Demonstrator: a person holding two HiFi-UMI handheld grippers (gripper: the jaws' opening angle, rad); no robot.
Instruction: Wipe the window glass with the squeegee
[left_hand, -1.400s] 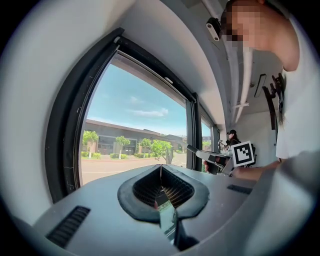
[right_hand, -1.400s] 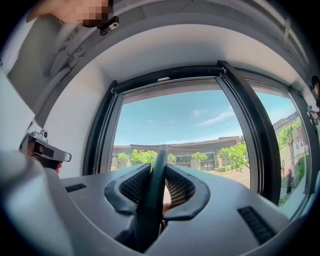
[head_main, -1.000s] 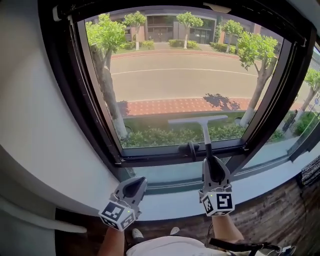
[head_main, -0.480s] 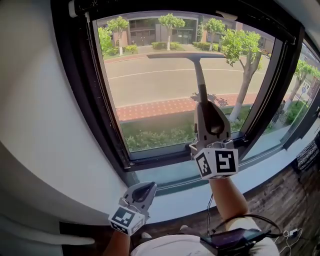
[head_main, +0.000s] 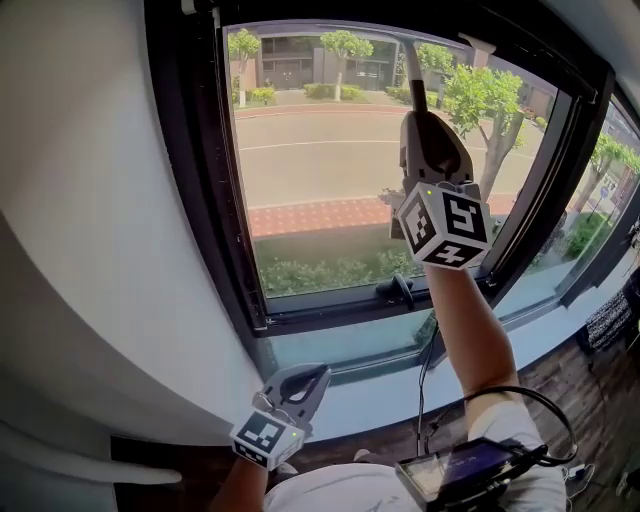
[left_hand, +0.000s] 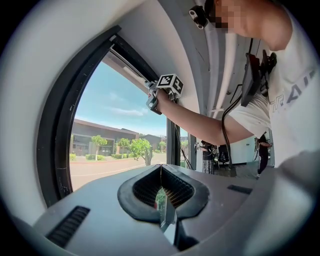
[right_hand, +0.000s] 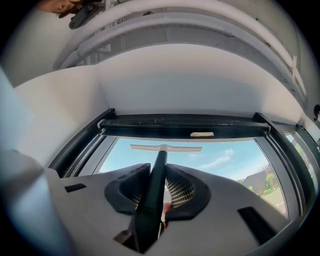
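My right gripper (head_main: 420, 120) is raised high in front of the window glass (head_main: 320, 180) and is shut on the squeegee's dark handle (head_main: 413, 85). The handle runs up past the head view's top edge. In the right gripper view the handle (right_hand: 152, 192) lies between the jaws, and the pale squeegee blade (right_hand: 166, 147) sits level on the glass just under the black top frame (right_hand: 185, 125). My left gripper (head_main: 316, 374) hangs low by the white sill, shut with nothing in it. Its own view shows the closed jaws (left_hand: 161, 175) and the raised right gripper (left_hand: 169, 84).
A black window handle (head_main: 401, 290) sticks out at the lower frame. The black side frame (head_main: 200, 200) meets a white wall (head_main: 90, 200) on the left. A second pane (head_main: 590, 230) stands to the right. Wood floor (head_main: 560, 380) lies below the sill.
My right gripper has carried the squeegee up from the lower part of the pane to its top. The left gripper has stayed low near the sill.
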